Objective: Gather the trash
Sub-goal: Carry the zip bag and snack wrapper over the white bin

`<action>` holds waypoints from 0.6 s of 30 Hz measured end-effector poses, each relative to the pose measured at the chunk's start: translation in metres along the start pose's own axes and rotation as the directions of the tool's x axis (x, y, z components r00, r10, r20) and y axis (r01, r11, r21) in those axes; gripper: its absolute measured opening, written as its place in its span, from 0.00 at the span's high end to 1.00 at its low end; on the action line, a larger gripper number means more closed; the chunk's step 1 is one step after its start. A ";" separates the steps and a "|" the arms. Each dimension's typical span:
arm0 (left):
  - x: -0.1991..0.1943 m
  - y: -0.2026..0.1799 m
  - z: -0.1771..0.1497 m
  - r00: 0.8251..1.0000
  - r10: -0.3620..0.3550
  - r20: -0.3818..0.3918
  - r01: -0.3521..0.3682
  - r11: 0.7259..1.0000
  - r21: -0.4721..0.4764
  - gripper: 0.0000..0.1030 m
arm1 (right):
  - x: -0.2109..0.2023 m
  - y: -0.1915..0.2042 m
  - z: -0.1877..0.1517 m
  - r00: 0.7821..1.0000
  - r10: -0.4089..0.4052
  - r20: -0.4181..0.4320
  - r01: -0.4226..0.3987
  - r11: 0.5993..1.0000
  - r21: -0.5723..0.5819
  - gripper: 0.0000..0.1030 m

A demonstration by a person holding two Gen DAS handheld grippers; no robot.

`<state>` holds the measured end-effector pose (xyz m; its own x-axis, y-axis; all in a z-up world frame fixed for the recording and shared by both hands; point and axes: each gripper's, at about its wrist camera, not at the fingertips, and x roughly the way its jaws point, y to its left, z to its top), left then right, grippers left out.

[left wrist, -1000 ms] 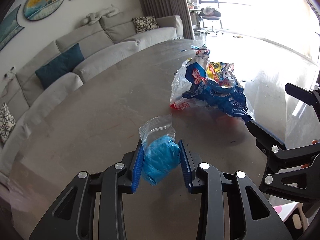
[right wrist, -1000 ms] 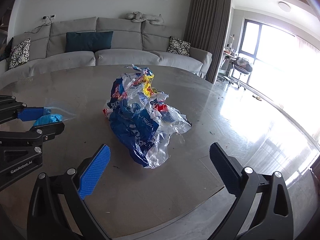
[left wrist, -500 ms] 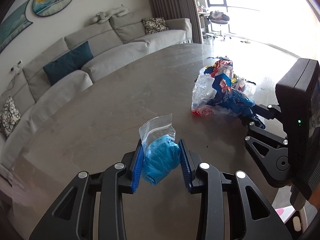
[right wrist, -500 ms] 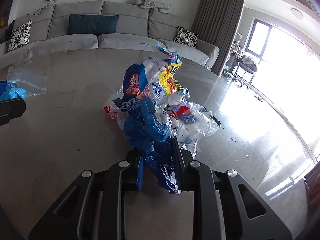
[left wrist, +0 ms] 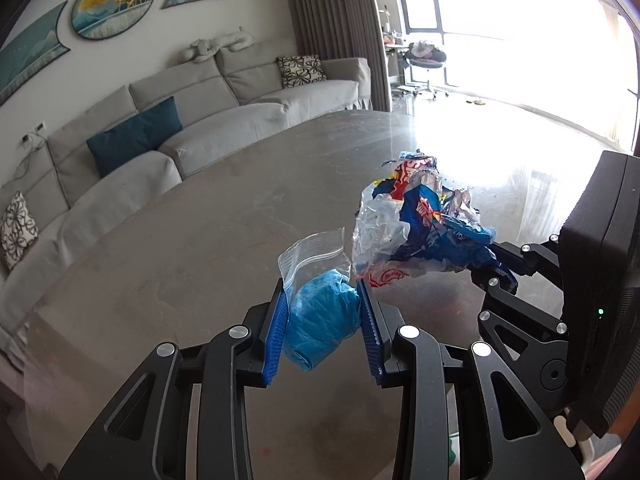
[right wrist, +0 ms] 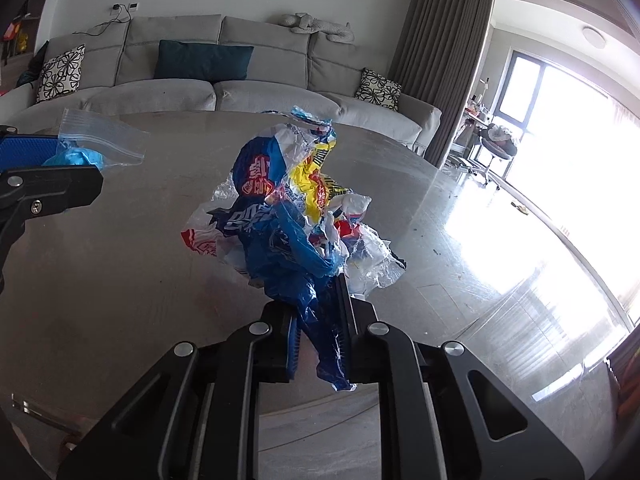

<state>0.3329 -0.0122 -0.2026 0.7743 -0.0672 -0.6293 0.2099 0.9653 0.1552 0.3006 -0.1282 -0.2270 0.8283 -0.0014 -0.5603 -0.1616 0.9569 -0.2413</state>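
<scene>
My left gripper (left wrist: 323, 320) is shut on a clear zip bag stuffed with crumpled blue material (left wrist: 320, 320), held above the grey round table (left wrist: 180, 240). The same zip bag (right wrist: 96, 144) shows at the left edge of the right wrist view, in the left gripper's fingers (right wrist: 52, 184). My right gripper (right wrist: 320, 332) is shut on the blue tail of a crumpled bundle of plastic wrappers (right wrist: 288, 216), blue, white, yellow and red, lifted off the table. In the left wrist view that wrapper bundle (left wrist: 416, 220) hangs from the right gripper's fingers (left wrist: 492, 264), just right of the zip bag.
A long grey sofa (left wrist: 200, 120) with cushions curves behind the table. Bright windows and a shiny floor (right wrist: 540, 240) lie to the right. A desk chair (left wrist: 424, 60) stands by the window, beside brown curtains (right wrist: 440, 60).
The right gripper closed on the wrapper bundle and lifted it off the table. The left gripper kept its grip on the zip bag and rose, so both bundles now hang close together.
</scene>
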 end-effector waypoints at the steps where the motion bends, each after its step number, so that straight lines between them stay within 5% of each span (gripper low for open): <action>1: -0.008 -0.003 -0.003 1.000 -0.010 0.002 0.010 1.000 0.000 0.65 | -0.009 -0.002 -0.004 1.000 0.001 0.002 -0.001 1.000 0.008 0.84; 18: -0.116 -0.088 -0.068 0.984 -0.176 0.007 0.176 0.984 0.016 0.65 | -0.168 -0.027 -0.080 0.996 -0.087 -0.015 0.089 0.984 0.154 0.84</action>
<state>0.1837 -0.0721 -0.1952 0.7293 -0.2378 -0.6415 0.3520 0.9344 0.0539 0.1228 -0.1768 -0.1894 0.8309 -0.0894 -0.5492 -0.0030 0.9863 -0.1650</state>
